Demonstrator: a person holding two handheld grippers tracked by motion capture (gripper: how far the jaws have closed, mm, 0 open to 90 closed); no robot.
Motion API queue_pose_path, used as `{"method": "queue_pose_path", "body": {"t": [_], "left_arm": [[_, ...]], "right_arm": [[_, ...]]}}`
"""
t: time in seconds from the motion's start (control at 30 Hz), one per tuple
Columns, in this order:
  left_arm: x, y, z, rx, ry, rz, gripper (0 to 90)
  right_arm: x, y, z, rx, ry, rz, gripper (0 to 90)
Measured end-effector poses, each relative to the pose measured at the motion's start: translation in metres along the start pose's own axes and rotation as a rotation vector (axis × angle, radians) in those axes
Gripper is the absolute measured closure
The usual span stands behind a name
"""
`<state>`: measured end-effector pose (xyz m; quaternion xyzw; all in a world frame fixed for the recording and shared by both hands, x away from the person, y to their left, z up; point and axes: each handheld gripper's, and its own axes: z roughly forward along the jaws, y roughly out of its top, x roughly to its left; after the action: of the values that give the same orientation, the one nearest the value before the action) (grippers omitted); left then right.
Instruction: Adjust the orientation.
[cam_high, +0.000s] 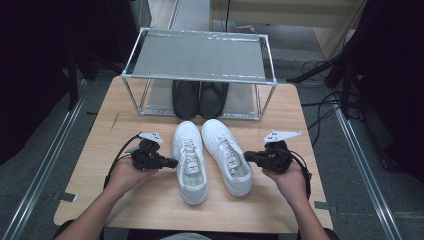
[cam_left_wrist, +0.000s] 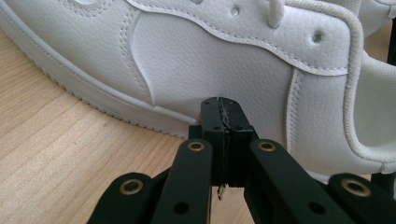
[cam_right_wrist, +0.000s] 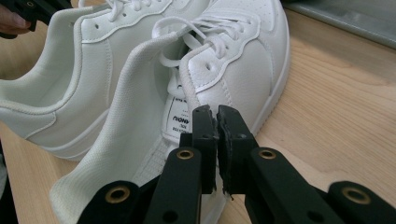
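Observation:
Two white sneakers lie side by side on the wooden table (cam_high: 100, 150), toes pointing away: the left sneaker (cam_high: 190, 162) and the right sneaker (cam_high: 227, 155). My left gripper (cam_high: 172, 162) is shut and empty, its tips at the outer side of the left sneaker (cam_left_wrist: 196, 60); whether they touch it I cannot tell. My right gripper (cam_high: 247, 156) is shut and empty too, its tips close to the outer side of the right sneaker (cam_right_wrist: 233, 60) near the collar. In the right gripper view the left sneaker (cam_right_wrist: 70, 79) lies behind it.
A metal rack (cam_high: 200, 77) with a grey top shelf stands at the table's far edge. A pair of black shoes (cam_high: 199, 97) sits on its bottom level, right behind the white toes. Bare wood lies left and right of the sneakers and along the near edge.

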<state>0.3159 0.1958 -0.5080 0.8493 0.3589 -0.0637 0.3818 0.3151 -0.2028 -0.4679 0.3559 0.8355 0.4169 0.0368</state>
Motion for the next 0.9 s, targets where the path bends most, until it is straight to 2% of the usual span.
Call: {"method": "queue_pose_path", "body": {"t": [0.1, 0.27, 0.43, 0.57, 0.6, 0.7, 0.8, 0.9], "left_arm": [[-0.002, 0.000, 0.002, 0.009, -0.015, 0.006, 90.0], [-0.011, 0.003, 0.011, 0.036, -0.033, 0.047, 89.4], [-0.015, 0.005, 0.016, 0.037, -0.050, 0.061, 89.3], [-0.018, 0.005, 0.020, 0.035, -0.055, 0.062, 88.4], [-0.020, 0.006, 0.021, 0.039, -0.046, 0.072, 88.4], [-0.019, 0.006, 0.021, 0.039, -0.053, 0.067, 88.4], [-0.019, 0.006, 0.023, 0.036, -0.062, 0.065, 88.4], [-0.019, 0.006, 0.023, 0.036, -0.066, 0.061, 88.3]], "right_arm": [[0.000, 0.001, 0.002, 0.002, 0.004, 0.001, 87.3], [0.001, 0.001, 0.003, 0.003, -0.001, -0.003, 87.4], [0.001, 0.003, 0.006, -0.004, -0.001, 0.000, 88.2], [0.003, 0.004, 0.009, -0.006, 0.020, 0.002, 88.1], [0.004, 0.005, 0.010, -0.003, 0.013, -0.002, 88.2], [0.003, 0.005, 0.009, -0.006, 0.005, 0.000, 88.2], [0.003, 0.006, 0.006, -0.022, -0.007, 0.005, 89.0], [0.008, 0.009, 0.003, -0.058, 0.006, 0.006, 89.2]]}}
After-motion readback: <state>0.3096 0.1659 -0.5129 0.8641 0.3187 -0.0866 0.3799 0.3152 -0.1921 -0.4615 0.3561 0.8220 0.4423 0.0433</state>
